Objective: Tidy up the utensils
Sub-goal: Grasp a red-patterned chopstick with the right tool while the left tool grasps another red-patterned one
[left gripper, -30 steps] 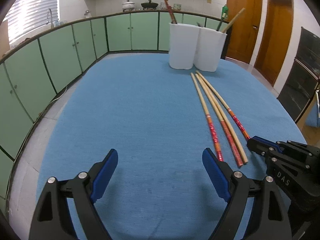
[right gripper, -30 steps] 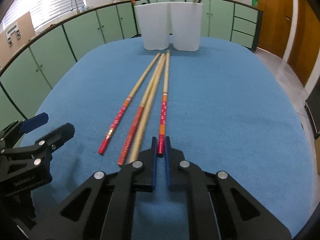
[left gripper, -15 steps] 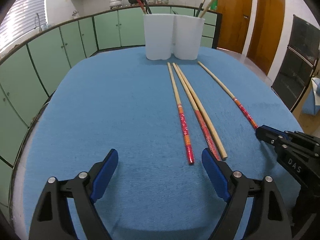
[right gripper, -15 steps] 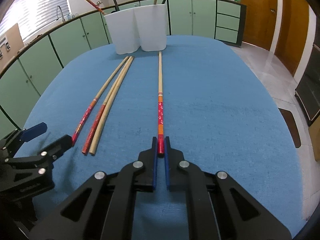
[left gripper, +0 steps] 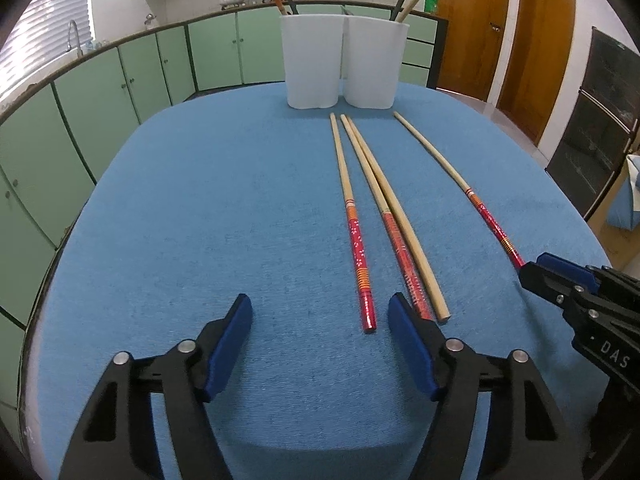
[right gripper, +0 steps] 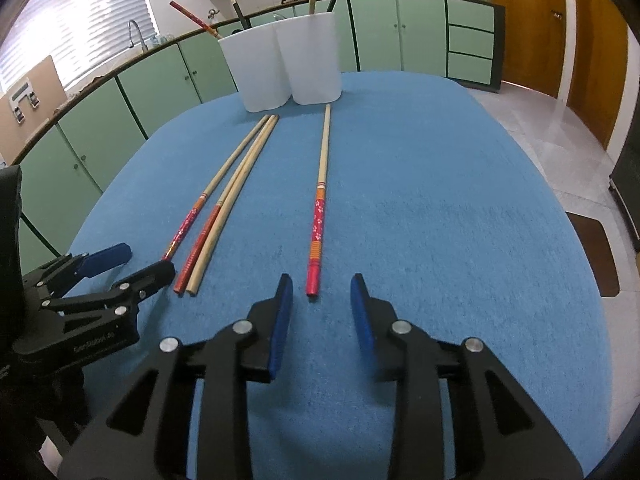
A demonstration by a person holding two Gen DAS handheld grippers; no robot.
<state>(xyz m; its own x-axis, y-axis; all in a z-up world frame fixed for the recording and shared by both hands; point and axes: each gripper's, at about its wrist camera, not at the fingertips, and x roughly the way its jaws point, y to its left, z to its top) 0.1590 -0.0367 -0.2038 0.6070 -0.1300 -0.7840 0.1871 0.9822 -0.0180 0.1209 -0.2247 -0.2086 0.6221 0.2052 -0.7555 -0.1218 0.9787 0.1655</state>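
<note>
Several long chopsticks lie on the blue table. A red-handled chopstick (right gripper: 318, 216) lies alone, its red end just in front of my open, empty right gripper (right gripper: 322, 300); it also shows in the left wrist view (left gripper: 460, 184). Three chopsticks lie together: a red-handled one (left gripper: 352, 220), a second red-handled one (left gripper: 396, 236) and a plain wooden one (left gripper: 400, 216). My left gripper (left gripper: 320, 320) is open and empty, its right finger next to their near ends. Two white holders (left gripper: 340, 60) at the far edge hold more chopsticks.
The blue table (left gripper: 200, 220) is oval, with its edge close behind both grippers. Green cabinets (left gripper: 120, 80) curve along the left and back. Wooden doors (left gripper: 500, 32) stand at the right. The right gripper shows in the left wrist view (left gripper: 560, 276).
My right gripper was shut on the end of the lone chopstick and dragged it right, away from the other three. It has now opened and the chopstick lies free. My left gripper moved closer to the three.
</note>
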